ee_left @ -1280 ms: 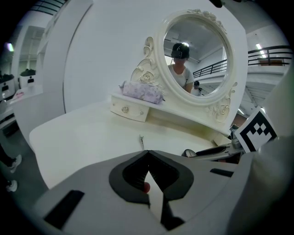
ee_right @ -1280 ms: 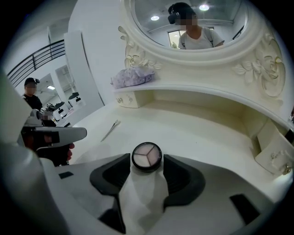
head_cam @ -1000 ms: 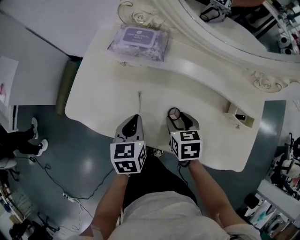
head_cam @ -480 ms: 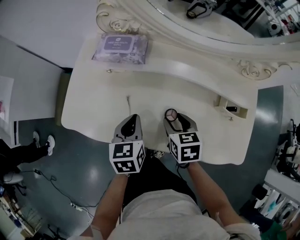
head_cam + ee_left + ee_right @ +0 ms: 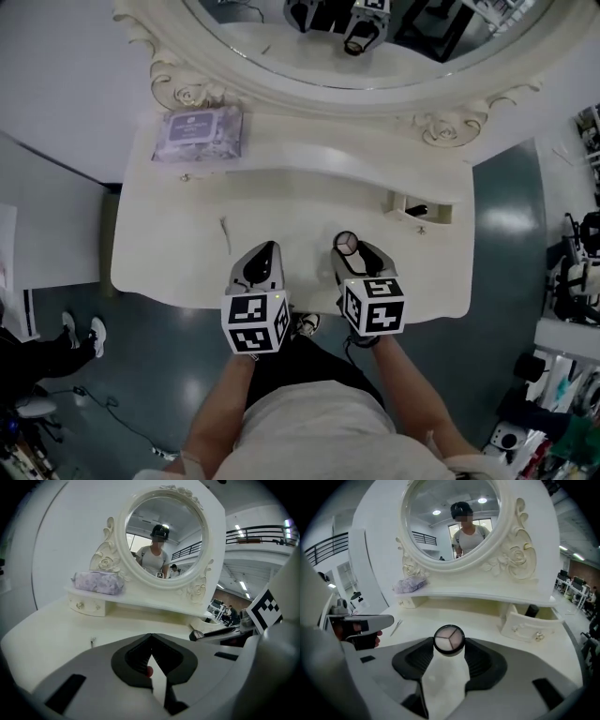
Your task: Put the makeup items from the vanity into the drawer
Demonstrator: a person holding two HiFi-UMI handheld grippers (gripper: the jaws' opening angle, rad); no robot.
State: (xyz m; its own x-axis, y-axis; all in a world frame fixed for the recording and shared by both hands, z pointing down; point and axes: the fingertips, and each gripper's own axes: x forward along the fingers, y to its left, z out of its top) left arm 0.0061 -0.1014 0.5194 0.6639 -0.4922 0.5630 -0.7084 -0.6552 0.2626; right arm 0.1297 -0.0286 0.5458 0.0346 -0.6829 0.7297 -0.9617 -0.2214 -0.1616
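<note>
A round compact (image 5: pixel 347 244) with pale pink powder (image 5: pixel 449 639) sits between the tips of my right gripper (image 5: pixel 349 247), which is shut on it above the front of the cream vanity top (image 5: pixel 309 202). The small right-hand drawer (image 5: pixel 419 208) stands open with a black item (image 5: pixel 531 611) inside. My left gripper (image 5: pixel 265 249) hovers beside the right one, jaws shut and empty (image 5: pixel 151 637). Thin tweezers (image 5: pixel 224 234) lie on the top to its left.
A purple wipes pack (image 5: pixel 199 134) rests on the raised shelf at the back left, above a shut small drawer (image 5: pixel 86 605). The oval mirror (image 5: pixel 375 37) in its ornate frame rises behind. The vanity's front edge (image 5: pixel 281 305) runs under both grippers.
The head view has tilted up, showing more mirror. Both grippers have shifted right along the vanity, away from the tweezers and closer to the open drawer. The compact stays held.
</note>
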